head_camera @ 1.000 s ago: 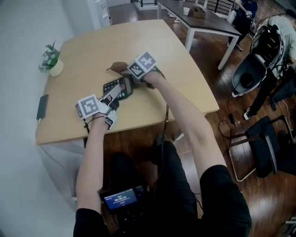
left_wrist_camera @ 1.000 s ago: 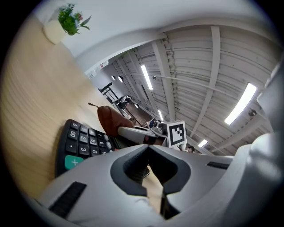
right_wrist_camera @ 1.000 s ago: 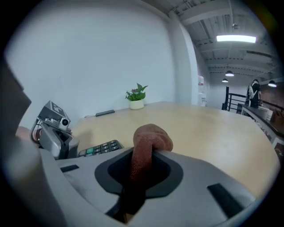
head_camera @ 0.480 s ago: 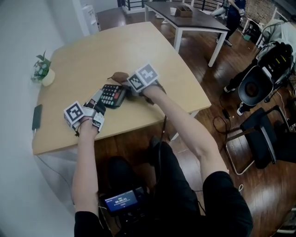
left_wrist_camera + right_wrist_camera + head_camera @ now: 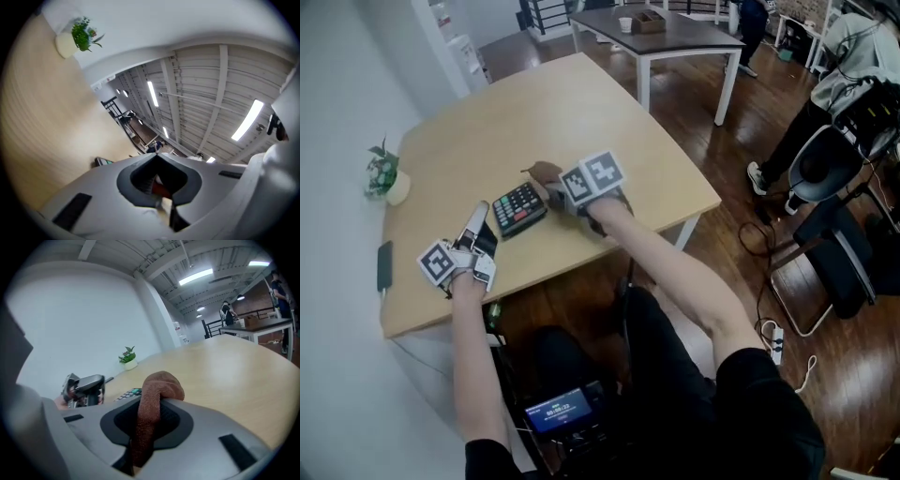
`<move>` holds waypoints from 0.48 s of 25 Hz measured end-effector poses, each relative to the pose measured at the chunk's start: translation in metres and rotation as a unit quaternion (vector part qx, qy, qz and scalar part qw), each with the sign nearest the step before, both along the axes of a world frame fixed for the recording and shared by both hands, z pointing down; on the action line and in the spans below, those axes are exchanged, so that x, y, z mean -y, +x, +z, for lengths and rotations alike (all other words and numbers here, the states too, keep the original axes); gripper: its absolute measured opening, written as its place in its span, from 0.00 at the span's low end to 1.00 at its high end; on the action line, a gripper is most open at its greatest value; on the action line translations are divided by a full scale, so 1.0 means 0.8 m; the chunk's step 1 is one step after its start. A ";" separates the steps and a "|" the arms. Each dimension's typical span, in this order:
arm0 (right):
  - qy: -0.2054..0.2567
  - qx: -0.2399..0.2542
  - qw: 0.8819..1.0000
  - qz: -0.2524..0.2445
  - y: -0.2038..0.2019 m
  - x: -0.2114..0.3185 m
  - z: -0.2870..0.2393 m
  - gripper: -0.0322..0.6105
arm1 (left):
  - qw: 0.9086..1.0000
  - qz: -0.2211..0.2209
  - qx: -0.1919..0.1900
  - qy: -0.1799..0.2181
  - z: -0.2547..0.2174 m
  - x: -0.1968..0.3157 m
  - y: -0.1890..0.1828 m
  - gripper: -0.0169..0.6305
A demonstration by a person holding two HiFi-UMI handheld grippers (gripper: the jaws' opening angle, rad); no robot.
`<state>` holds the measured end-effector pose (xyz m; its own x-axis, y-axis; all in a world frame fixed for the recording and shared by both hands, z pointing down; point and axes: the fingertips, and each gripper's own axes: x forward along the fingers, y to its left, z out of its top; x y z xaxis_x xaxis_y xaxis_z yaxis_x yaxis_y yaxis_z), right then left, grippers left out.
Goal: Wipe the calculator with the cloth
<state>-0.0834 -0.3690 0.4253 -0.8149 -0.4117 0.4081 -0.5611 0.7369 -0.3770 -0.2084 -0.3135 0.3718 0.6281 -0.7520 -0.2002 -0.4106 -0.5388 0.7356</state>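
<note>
The black calculator (image 5: 518, 207) lies flat on the light wooden table (image 5: 581, 103), keys up. My left gripper (image 5: 478, 221) is just to its left, shut with nothing in it, apart from the calculator. In the left gripper view the jaws (image 5: 161, 187) are closed and only a corner of the calculator (image 5: 104, 161) shows. My right gripper (image 5: 555, 195) sits at the calculator's right end, shut on a brown cloth (image 5: 544, 173). The right gripper view shows the cloth (image 5: 157, 385) folded over between the jaws (image 5: 149, 414), with the calculator (image 5: 132, 393) just beyond.
A small potted plant (image 5: 382, 176) stands at the table's far left edge, and a dark phone (image 5: 384, 265) lies near the left edge. A dark table (image 5: 675, 33), chairs (image 5: 839, 253) and people are off to the right.
A second ago the calculator was tilted up at the left gripper; now it lies flat. The left gripper has drawn back from it toward the near left. The right gripper stays by it with the cloth.
</note>
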 end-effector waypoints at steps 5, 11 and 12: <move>-0.010 -0.058 0.998 -0.005 -0.026 0.064 0.011 0.14 | 0.993 0.106 0.042 0.019 0.009 -0.051 0.084 0.00; -0.031 -0.110 0.993 -0.026 -0.076 0.088 0.044 0.14 | 0.986 0.092 0.139 -0.007 0.037 -0.026 0.106 0.01; -0.035 -0.111 0.993 -0.028 -0.075 0.084 0.043 0.14 | 0.986 0.090 0.139 -0.012 0.038 -0.022 0.104 0.01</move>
<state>-0.1437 -0.4365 0.4598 -0.7223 -0.3331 0.6061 -0.5952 0.7458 -0.2993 -0.1251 -0.2956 0.4019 0.7802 -0.6253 0.0154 -0.4976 -0.6056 0.6210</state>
